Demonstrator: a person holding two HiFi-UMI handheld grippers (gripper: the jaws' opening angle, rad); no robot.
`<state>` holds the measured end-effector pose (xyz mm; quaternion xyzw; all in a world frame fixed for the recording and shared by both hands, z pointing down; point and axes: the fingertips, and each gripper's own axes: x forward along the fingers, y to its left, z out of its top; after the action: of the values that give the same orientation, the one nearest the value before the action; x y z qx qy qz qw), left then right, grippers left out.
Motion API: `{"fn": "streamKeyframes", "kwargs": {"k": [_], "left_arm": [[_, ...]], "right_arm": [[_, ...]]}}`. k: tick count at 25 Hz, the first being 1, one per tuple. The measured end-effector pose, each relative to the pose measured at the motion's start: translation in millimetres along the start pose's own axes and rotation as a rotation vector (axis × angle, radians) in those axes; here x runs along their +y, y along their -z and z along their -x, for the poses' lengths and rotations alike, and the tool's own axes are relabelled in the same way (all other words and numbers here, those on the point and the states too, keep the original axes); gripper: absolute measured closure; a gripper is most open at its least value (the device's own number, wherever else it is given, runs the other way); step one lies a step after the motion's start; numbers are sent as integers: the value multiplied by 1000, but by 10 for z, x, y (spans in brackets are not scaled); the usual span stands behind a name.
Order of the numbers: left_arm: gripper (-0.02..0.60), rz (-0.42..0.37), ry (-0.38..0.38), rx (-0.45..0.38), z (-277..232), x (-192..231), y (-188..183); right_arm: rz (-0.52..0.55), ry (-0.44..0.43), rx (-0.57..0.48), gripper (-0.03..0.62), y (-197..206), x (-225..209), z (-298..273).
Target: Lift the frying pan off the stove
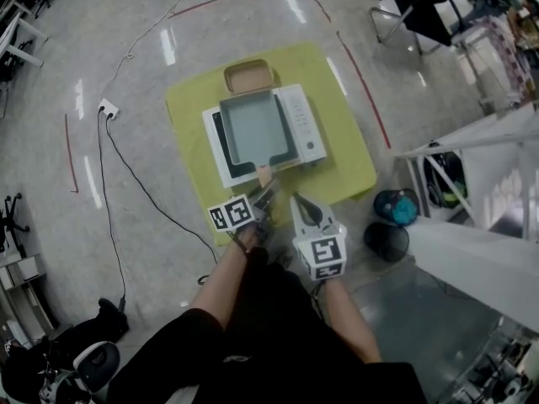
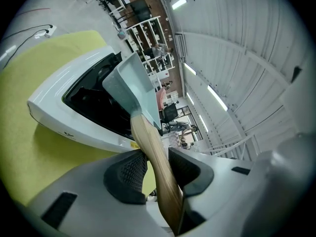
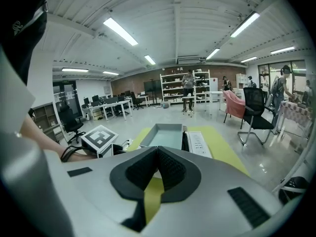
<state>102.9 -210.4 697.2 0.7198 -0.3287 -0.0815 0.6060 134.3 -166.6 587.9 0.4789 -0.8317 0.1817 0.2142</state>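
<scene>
my L fingers [image 2: 131,175] clamped on wooden handle [image 2: 148,141] of frying pan [image 2: 132,85], pan sat on white stove [image 2: 54,113] just ahead, stove on yellow mat [image 2: 34,68] on floor, R fingers [image 3: 140,170] pinched shut, empty, close beside L, tan tray [image 1: 248,77] behind stove

Pan [image 1: 253,129] on stove [image 1: 301,123], stove on mat [image 1: 354,171], box [image 1: 248,76] seemingly behind stove

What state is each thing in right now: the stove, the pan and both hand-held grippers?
White rectangular stove: standing on the yellow mat, pan on top.
Square grey frying pan: empty, resting on the stove.
Left hand-held gripper: shut on the pan's wooden handle.
Right hand-held gripper: shut, nothing between its jaws.
</scene>
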Motion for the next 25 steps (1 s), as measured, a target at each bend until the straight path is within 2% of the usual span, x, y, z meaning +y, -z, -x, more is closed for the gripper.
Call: {"fn": "streamKeyframes", "kwargs": {"k": [8, 19, 25], "left_arm": [[405, -41, -2, 49, 52, -63, 63], [396, -26, 31, 73, 154, -189, 86], [396, -92, 39, 112, 242, -347, 154]], "right_arm": [[8, -18, -12, 579, -48, 49, -34], [16, -30, -19, 579, -119, 114, -2], [14, -33, -33, 579, -132, 139, 53]]}}
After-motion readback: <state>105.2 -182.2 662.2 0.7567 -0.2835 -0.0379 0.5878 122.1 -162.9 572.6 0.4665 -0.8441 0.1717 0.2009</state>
